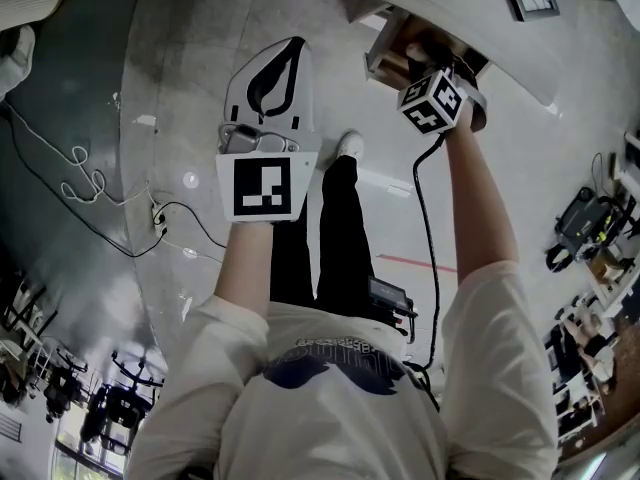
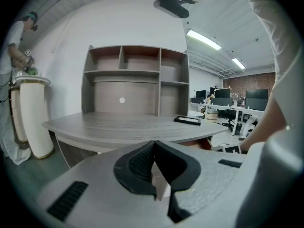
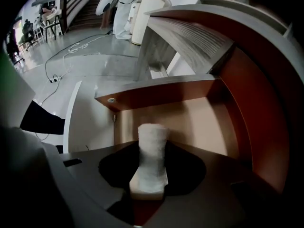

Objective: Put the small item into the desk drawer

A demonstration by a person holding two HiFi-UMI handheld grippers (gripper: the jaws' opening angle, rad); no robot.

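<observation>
right gripper [image 3: 152, 148] part open, clamped on white fuzzy roll [image 3: 152, 132], at the open drawer [image 3: 204, 120] | left gripper [image 2: 153, 144] jaws together, holding nothing, facing the desk [image 2: 118, 125]

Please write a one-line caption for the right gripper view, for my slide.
The right gripper grips a small white item, facing into the open desk drawer.

I read small item [image 3: 153, 141] as white, fuzzy. Right tool [image 3: 152, 152] pads [image 3: 187, 167] black. Drawer [image 3: 204, 122]: reddish-brown walls, tan bottom. Worktop [image 2: 123, 125] grey woodgrain. Left tool [image 2: 153, 148] pale grey, inner faces black, ribbed. Marker cube [image 1: 433, 100]: black-and-white squares. Person's trousers [image 1: 340, 238] black.
</observation>
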